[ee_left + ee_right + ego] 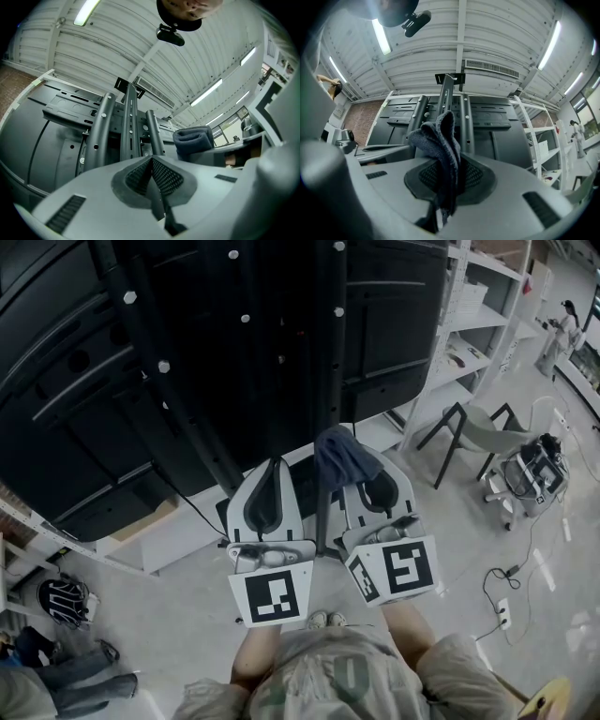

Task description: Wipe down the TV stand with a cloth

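the right gripper [451, 165] has its fingers clamped on a dark blue cloth [438, 135], which bunches up above the fingertips and hangs a little below them. the left gripper [151, 163] sits just beside it, fingers pressed together with nothing between them. both are held up side by side, pointing at the back of the tv stand [197, 381], a black frame with perforated metal uprights [129, 123] running up the rear of a large dark panel. in the head view the cloth lies over the lower stretch of the middle upright, between the two grippers; whether it actually touches the metal cannot be told. the marker cubes [272, 595] on both grippers face the camera, and below them are the person's forearms and the toes of their shoes [326, 619] on the pale floor [187, 615]. to the right of the stand are white shelves [473, 324], a grey chair [476, 432] with black legs and a cable trailing across the floor. a bag [64, 601] lies at lower left. another person [563, 329] stands far off at upper right.
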The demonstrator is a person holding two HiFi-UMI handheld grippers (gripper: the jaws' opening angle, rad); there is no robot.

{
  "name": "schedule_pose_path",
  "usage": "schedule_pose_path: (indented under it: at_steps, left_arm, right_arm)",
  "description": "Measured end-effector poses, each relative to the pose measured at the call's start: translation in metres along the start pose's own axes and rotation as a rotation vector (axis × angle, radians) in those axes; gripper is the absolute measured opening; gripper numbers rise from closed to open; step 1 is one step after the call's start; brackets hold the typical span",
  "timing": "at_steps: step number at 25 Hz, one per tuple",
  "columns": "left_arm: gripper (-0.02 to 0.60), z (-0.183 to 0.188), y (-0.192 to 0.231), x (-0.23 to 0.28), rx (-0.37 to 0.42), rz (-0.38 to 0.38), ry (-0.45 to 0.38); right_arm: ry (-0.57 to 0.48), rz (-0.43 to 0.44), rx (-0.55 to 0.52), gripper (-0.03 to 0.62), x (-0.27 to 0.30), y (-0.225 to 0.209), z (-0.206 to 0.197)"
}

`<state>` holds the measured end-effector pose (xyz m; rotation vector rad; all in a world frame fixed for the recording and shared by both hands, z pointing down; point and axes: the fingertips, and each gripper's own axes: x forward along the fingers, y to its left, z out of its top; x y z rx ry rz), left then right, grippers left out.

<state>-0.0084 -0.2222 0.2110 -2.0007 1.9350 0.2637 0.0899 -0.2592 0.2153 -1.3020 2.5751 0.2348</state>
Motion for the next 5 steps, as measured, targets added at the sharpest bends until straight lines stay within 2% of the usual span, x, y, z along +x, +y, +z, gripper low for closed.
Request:
schedule_pose_path:
  at_steps: [5]
  left_arm:
    - [0.015,0.0006,0.0026,0.001,-0.005,0.002,-0.006]
  right_arm:
    - [0.008,-0.005,0.0,0.058,0.0014,-0.0012,-0.0035]
